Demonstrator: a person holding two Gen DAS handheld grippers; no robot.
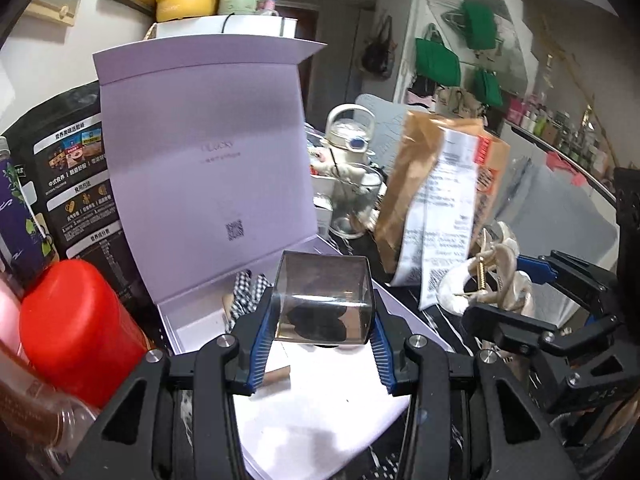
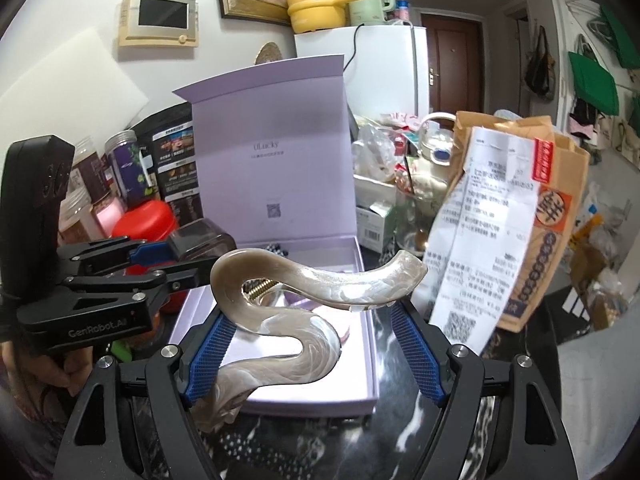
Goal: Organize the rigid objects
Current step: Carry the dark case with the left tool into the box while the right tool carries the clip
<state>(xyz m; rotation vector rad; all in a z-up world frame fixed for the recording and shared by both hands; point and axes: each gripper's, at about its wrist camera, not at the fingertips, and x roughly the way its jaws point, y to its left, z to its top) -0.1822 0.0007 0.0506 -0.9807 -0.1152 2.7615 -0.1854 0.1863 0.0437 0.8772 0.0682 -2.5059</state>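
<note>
My left gripper (image 1: 322, 304) is shut on a smoky clear plastic cube (image 1: 320, 280) with a dark shape inside, held above the open lilac gift box (image 1: 280, 396). The box's lid (image 1: 208, 152) stands upright behind it. My right gripper (image 2: 310, 312) is shut on a pearly wavy hair claw clip (image 2: 304, 296) that spans both blue pads, over the box's tray (image 2: 360, 360). The right wrist view shows the left gripper (image 2: 188, 260) and its cube (image 2: 204, 242) at the left. In the left wrist view the right gripper (image 1: 508, 292) with the clip (image 1: 500, 280) is at the right.
A red-lidded jar (image 1: 76, 328) and a black pouch (image 1: 76, 176) crowd the box's left side. A brown paper bag with long receipts (image 2: 500, 220), a glass cup (image 1: 352, 204) and a white bottle (image 1: 348, 132) stand on the right. A hand (image 2: 52, 368) holds the left gripper.
</note>
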